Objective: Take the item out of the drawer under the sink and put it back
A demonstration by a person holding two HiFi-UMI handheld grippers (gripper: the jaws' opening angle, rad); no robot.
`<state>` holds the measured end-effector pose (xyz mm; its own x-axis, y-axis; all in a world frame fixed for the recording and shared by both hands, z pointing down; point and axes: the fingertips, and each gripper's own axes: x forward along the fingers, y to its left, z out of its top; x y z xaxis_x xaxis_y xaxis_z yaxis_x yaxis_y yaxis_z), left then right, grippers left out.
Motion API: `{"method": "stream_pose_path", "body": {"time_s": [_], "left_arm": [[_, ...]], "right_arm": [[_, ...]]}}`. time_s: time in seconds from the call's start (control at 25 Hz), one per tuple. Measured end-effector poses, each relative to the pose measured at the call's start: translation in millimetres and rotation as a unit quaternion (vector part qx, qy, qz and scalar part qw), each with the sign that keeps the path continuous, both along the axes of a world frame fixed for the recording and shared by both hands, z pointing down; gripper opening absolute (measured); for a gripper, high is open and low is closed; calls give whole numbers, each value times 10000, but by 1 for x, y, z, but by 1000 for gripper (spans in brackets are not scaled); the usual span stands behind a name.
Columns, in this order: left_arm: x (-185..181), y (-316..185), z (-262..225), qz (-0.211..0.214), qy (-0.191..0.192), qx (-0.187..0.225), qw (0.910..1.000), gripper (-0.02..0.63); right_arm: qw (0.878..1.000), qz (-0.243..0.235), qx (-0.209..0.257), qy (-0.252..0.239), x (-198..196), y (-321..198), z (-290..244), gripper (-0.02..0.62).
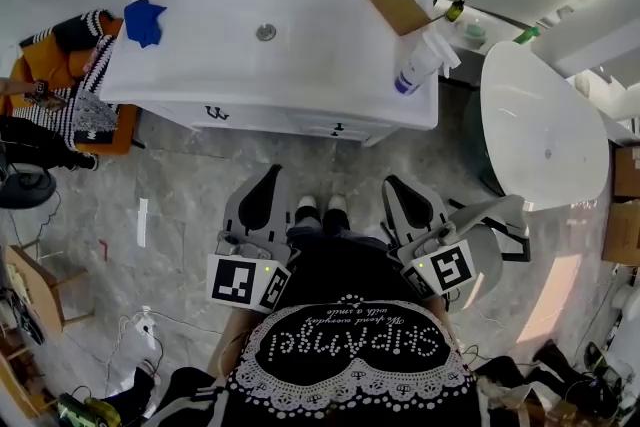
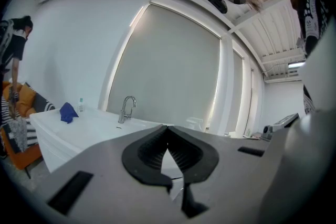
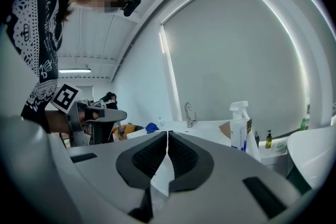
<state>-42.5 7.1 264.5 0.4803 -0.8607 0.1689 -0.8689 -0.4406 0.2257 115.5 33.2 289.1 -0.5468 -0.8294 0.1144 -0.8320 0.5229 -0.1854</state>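
The white sink vanity (image 1: 200, 65) stands at twelve o'clock from the person, and its drawers (image 1: 290, 118) are shut. The item is presumably still inside, unseen, so the step in hand is only the approach. The left gripper (image 2: 168, 131) and right gripper (image 3: 167, 136) are both clenched on nothing, held close to the body. Next, I judge, one must unclench and catch a dark drawer handle (image 1: 217, 113). The person's top reads roughly "SkipAngel" — the spray bottle (image 1: 420, 65) at two o'clock carries a label too small to read.
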Motion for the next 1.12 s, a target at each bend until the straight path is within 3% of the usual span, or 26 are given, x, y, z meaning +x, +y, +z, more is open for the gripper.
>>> {"method": "stream_pose_path", "body": {"time_s": [0.8,1.12], "left_arm": [[-45,0,3,337,-18,-56,9994,3],[-63,0,12,350,50,-49,9994,3]], "right_arm": [[9993,317,29,-208,-48,4,-5,20],[9987,503,-95,45,-56,9,13,20]]}}
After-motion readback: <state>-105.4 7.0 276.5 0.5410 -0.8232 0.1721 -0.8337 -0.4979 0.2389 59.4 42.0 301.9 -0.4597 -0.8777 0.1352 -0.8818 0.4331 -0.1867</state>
